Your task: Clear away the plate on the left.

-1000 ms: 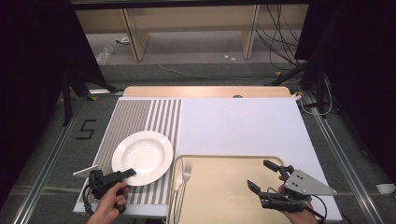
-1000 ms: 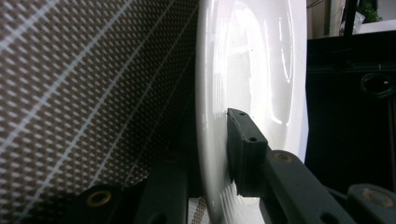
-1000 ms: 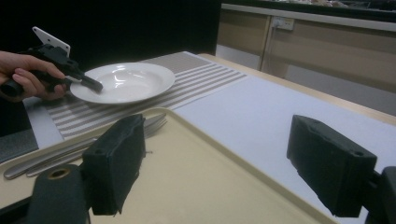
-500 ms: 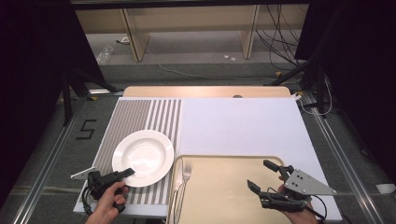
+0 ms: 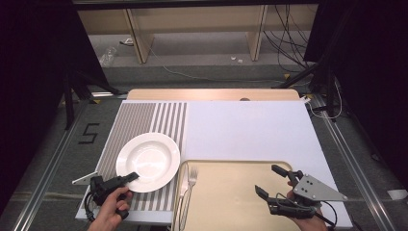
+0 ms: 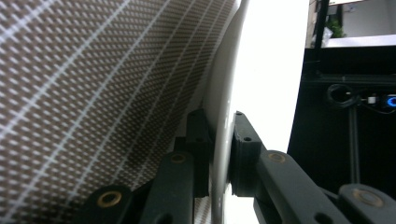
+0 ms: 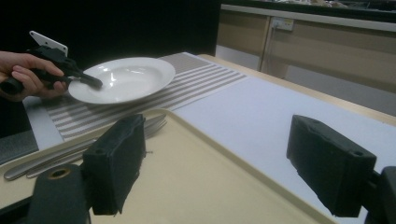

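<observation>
The white plate (image 5: 148, 161) is lying on the striped placemat (image 5: 144, 125) at the left of the table, just beside the beige tray (image 5: 231, 197), and the left gripper (image 5: 131, 177) is clamping its near rim. In the left gripper view the two pads are pressing on either side of the thin rim (image 6: 219, 154), one above and one beneath, after the jaws have just been closing on it.

The main risk is likely coming from how little of the plate the pads are catching. The hold is sitting at the very edge, so if the person is lifting from here, the plate's weight is probably hanging far out from the grip and the glazed rim may be sliding out or tipping down. A slipping plate would be dropping onto the placemat or knocking the fork (image 5: 188, 185) and the other cutlery lying along the left edge of the tray.

The right gripper (image 5: 274, 179) is hovering over the tray with its jaws spread wide and nothing between them, well apart from the plate, so it is giving no support. Swinging the plate across towards the tray could also be catching the tray's raised lip.
</observation>
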The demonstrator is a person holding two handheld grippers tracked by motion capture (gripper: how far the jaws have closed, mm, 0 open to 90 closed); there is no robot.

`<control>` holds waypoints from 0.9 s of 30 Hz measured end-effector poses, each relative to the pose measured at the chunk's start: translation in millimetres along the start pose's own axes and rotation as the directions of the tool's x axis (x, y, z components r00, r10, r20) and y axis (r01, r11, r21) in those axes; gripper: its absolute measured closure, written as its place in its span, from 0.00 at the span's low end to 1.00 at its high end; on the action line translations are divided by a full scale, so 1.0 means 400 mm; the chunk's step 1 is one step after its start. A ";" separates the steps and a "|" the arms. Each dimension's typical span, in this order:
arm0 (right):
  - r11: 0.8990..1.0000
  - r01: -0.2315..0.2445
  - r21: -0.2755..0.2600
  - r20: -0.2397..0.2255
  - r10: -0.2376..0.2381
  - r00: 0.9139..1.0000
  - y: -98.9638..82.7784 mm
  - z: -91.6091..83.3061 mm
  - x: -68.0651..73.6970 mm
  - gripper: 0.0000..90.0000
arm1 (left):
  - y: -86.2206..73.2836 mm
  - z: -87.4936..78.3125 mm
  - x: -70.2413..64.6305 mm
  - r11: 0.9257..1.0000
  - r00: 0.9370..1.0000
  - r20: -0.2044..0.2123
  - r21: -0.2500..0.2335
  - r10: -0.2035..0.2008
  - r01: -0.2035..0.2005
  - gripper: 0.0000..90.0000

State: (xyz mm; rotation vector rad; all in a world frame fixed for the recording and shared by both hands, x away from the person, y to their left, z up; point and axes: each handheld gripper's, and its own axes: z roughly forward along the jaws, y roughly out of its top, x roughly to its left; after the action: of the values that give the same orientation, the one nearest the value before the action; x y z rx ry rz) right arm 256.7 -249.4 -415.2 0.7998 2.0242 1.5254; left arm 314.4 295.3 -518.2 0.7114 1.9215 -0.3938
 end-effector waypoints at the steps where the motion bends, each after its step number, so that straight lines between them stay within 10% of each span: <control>1: 1.000 0.000 0.000 0.000 0.000 1.000 0.000 0.000 0.000 0.23 | -0.001 -0.001 0.000 1.000 1.000 0.011 -0.002 -0.003 0.003 0.89; 27: 1.000 -0.004 -0.003 0.011 0.004 1.000 -0.001 -0.002 -0.004 0.23 | -0.051 0.014 -0.051 0.996 0.993 0.106 0.068 0.058 -0.065 0.89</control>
State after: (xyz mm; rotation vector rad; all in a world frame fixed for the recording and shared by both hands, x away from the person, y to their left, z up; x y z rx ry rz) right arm 257.3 -251.2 -415.2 0.8101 2.0132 1.5227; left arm 311.8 270.1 -503.1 0.7801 1.7908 -0.4535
